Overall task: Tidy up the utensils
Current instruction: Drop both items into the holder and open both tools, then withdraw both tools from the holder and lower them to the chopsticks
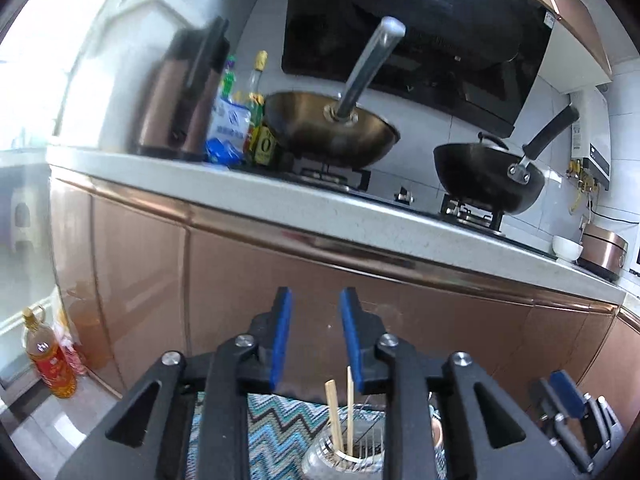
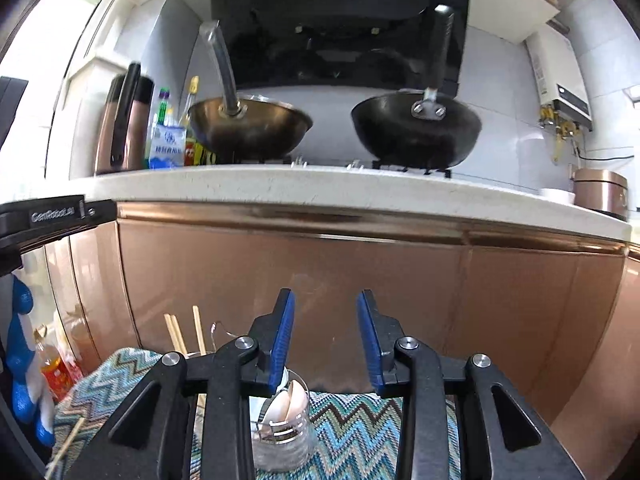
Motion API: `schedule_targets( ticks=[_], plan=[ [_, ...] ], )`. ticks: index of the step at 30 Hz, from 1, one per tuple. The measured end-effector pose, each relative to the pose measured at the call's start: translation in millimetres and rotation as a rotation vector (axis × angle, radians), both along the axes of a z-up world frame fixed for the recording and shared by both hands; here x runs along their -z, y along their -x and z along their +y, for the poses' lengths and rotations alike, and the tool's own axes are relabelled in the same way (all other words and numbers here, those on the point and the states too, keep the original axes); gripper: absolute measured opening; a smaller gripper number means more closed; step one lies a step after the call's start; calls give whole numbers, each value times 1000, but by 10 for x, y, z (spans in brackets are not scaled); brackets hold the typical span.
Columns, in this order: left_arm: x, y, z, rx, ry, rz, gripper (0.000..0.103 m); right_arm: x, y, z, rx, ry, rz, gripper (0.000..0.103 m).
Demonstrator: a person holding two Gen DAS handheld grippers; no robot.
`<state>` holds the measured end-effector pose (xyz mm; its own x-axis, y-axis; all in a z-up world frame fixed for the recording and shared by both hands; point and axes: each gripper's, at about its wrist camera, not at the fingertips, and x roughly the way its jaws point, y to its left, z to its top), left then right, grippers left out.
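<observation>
Zigzag cloth [image 2: 360, 432]: white spoons [image 2: 286, 402] only in right view

Two woks, one bronze [image 2: 250, 130] and one black [image 2: 416, 128], sit on the stove burners. Bottles [image 2: 164, 132] stand beside a kettle [image 2: 124, 120] on the counter [image 2: 320, 188]. An oil bottle [image 1: 50, 360] stands on the floor.

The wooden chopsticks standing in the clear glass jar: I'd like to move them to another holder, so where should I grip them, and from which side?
Grip the wooden chopsticks by their bare upper ends, coming from above. They stand nearly upright, and the clear glass jar surrounds their lower parts, so only the tops are free.
</observation>
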<state>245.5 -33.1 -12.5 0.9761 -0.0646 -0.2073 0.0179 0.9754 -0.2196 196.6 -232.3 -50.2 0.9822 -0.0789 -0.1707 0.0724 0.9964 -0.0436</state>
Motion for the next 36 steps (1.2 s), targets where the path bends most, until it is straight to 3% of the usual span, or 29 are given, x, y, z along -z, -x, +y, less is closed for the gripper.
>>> schedule_targets(
  ticks=[14,20,28,36],
  plan=[
    [-407,1194,344,-21,-78,-4,40,-562,1209,151,-5,-36,-73,46],
    [-446,1678,537,-49,-108,-23,44,-594,1617,135,2,-54,-78,53],
    [-360,2042,708,-105,-141,-29,49,-567,2016,13,46,-74,-87,67],
    [-344,2264,873,-157,-140,-42,50,-609,2264,-107,87,-95,-124,69]
  ],
)
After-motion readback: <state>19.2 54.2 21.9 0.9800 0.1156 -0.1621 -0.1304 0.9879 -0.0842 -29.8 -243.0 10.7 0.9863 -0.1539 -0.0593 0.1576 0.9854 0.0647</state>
